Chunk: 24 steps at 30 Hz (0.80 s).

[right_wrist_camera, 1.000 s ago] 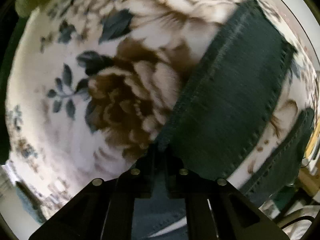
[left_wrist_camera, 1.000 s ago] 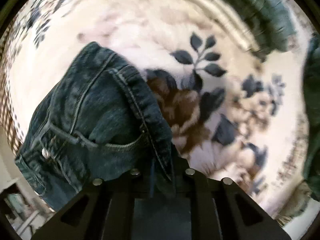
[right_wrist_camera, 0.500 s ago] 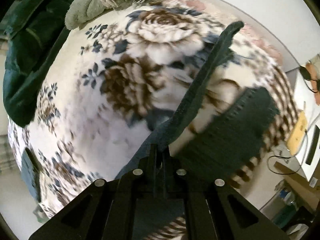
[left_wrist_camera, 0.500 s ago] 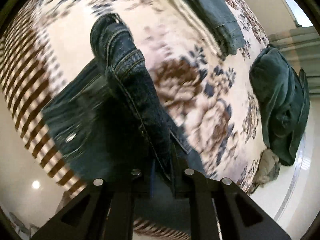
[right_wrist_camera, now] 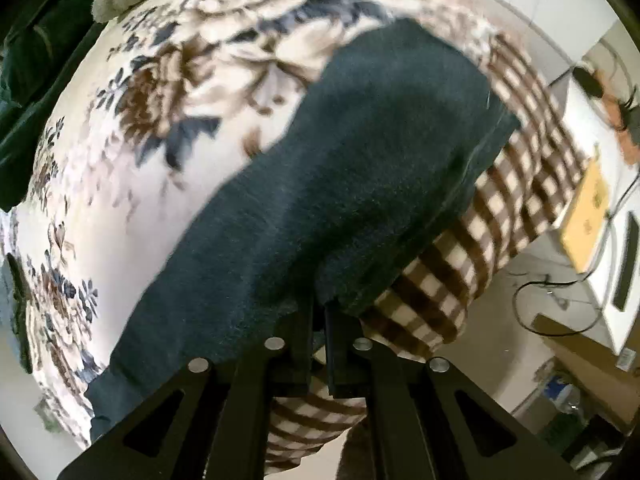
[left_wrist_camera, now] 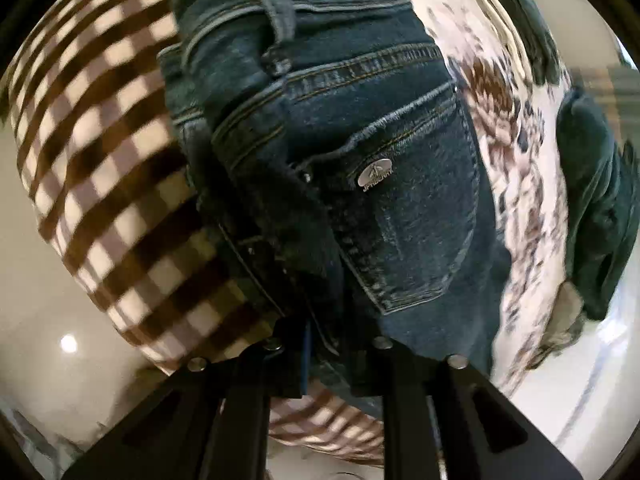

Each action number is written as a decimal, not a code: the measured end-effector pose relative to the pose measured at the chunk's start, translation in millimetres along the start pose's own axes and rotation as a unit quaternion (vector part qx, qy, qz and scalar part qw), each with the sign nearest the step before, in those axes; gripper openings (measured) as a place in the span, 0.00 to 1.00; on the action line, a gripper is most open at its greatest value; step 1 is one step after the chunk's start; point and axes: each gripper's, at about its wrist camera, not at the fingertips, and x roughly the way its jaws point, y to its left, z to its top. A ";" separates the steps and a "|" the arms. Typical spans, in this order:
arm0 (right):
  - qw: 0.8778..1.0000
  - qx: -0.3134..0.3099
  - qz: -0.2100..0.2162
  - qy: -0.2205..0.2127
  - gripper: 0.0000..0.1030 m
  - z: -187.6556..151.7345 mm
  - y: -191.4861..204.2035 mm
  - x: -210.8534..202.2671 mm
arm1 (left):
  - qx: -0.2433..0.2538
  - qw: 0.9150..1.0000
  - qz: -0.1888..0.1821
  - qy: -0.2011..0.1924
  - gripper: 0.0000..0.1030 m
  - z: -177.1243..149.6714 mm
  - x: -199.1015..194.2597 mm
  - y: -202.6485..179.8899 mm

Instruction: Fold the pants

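Observation:
Dark blue jeans point(left_wrist_camera: 360, 152) hang lifted over a bed. In the left wrist view I see the waistband, a belt loop and a back pocket with a metal badge point(left_wrist_camera: 375, 173). My left gripper point(left_wrist_camera: 328, 344) is shut on the jeans' waist edge. In the right wrist view the jeans' legs point(right_wrist_camera: 340, 184) drape as a broad dark sheet. My right gripper point(right_wrist_camera: 318, 320) is shut on the denim's lower edge.
The bed has a floral blanket point(right_wrist_camera: 160, 80) with a brown-and-cream checked border point(left_wrist_camera: 100, 168) point(right_wrist_camera: 500, 200). Dark green bedding point(left_wrist_camera: 596, 208) lies at the far side. A white desk point(right_wrist_camera: 600, 240) with a yellow book and cables stands beside the bed.
Both grippers have risen and pulled back toward the bed's checked edge, carrying the jeans. The jeans have swung so the back pocket now faces the left camera.

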 end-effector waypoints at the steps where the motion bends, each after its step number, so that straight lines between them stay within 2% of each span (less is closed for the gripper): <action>1: 1.000 0.006 0.015 0.007 0.15 -1.9 -7.1 6.8 | 0.008 1.000 0.002 -0.006 0.13 -1.8 -1.8 -3.1; 2: 0.999 0.013 0.034 0.018 0.22 -3.1 -18.6 12.7 | 0.013 1.000 0.004 -0.010 0.16 -2.9 -3.9 -4.2; 3: 0.999 0.016 0.042 0.023 0.42 -3.9 -25.8 14.9 | 0.020 1.000 0.012 -0.017 0.18 -5.7 -9.3 -7.8; 4: 0.997 0.023 0.060 0.030 0.54 -6.1 -38.1 16.1 | 0.022 0.999 0.012 -0.023 0.19 -8.3 -14.4 -9.0; 5: 0.996 0.028 0.076 0.032 0.55 -8.3 -48.2 14.8 | 0.027 0.999 0.019 -0.035 0.25 -12.4 -22.5 -13.5; 7: 0.995 0.037 0.093 0.031 0.55 -11.3 -69.4 7.6 | 0.038 0.997 0.029 -0.060 0.28 -18.4 -40.3 -14.3; 8: 0.994 0.041 0.100 0.027 0.55 -11.1 -78.4 1.8 | 0.047 0.996 0.033 -0.075 0.33 -22.1 -49.6 -16.5; 9: 0.993 0.044 0.110 0.019 0.55 -8.9 -89.0 -6.0 | 0.061 0.993 0.045 -0.093 0.47 -26.7 -58.7 -23.0; 12: 0.991 0.057 0.121 -0.011 0.55 8.5 -115.4 -27.4 | 0.113 0.981 0.076 -0.141 0.77 -43.9 -79.0 -51.7; 15: 0.987 0.079 0.134 -0.039 0.55 39.2 -137.5 -40.0 | 0.182 0.962 0.116 -0.165 0.78 -65.4 -72.9 -94.3; 21: 0.986 0.098 0.125 -0.044 0.55 111.5 -157.7 -20.3 | 0.284 0.935 0.161 -0.139 0.78 -115.6 -15.6 -173.2; 23: 0.987 0.108 0.110 -0.038 0.55 121.9 -155.3 -10.2 | 0.311 0.926 0.164 -0.133 0.78 -138.3 0.5 -194.0; 24: 0.985 0.118 0.118 -0.033 0.50 128.6 -158.7 -2.2 | 0.325 0.922 0.168 -0.128 0.78 -149.2 9.5 -204.7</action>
